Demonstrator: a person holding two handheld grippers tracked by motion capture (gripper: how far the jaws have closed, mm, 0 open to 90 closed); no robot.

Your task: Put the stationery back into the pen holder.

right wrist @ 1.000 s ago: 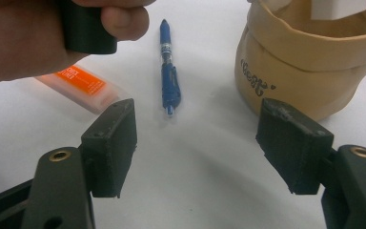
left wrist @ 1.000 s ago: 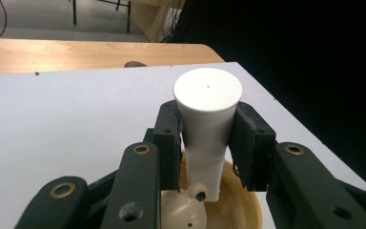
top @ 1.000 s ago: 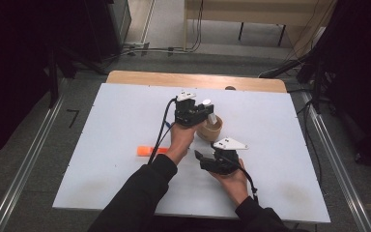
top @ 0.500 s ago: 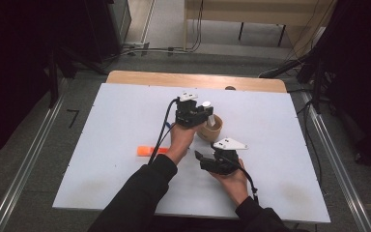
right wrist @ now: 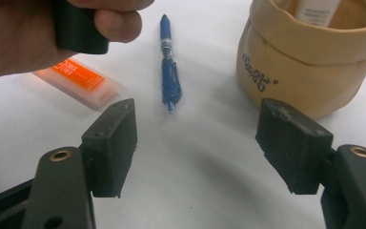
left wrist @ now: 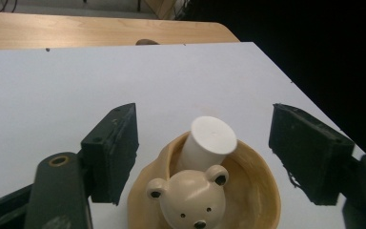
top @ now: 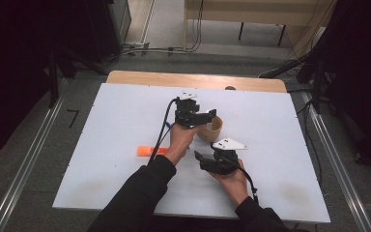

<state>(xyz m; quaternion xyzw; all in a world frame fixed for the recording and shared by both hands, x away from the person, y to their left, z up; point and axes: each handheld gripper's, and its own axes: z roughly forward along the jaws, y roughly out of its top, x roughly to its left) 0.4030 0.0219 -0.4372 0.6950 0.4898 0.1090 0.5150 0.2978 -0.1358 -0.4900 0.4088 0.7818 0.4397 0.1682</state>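
1. Left gripper (top: 207, 116) hangs over the tan, soft-walled pouch-like holder with a bear's head on its rim (left wrist: 205, 191); its jaws have just been opening and now stand released, wide on either side of the white, flat-topped cylindrical tube (left wrist: 208, 143), with no pad touching it.
2. The tube leans tilted inside the holder, its flat end uppermost. It looks light, rigid and smooth, so it is judged slippery; the surest hold would be across its round sides just below the flat end.
3. The holder stands on the white table top (top: 125, 116), right of centre in the high view. Its folded rim suggests a pliable wall that would dent under a pinch, so it is better steadied than squeezed.
4. The flat orange rectangular case (right wrist: 76, 81) lies left of the person's left forearm in the high view. It is probably stiff plastic and light, best taken across its short width.
5. The slim blue pen with a clip (right wrist: 169, 67) lies on the table between the case and the holder. It is thin and likely to roll, so a grip at mid-barrel seems best.
6. Right gripper (right wrist: 205, 143) rests low near the table, jaws apart and empty, aimed toward the pen.
7. Hard to make out: the tube's lower part, hidden inside the holder; the holder's lettering, partly legible; the case's print, too small to read.
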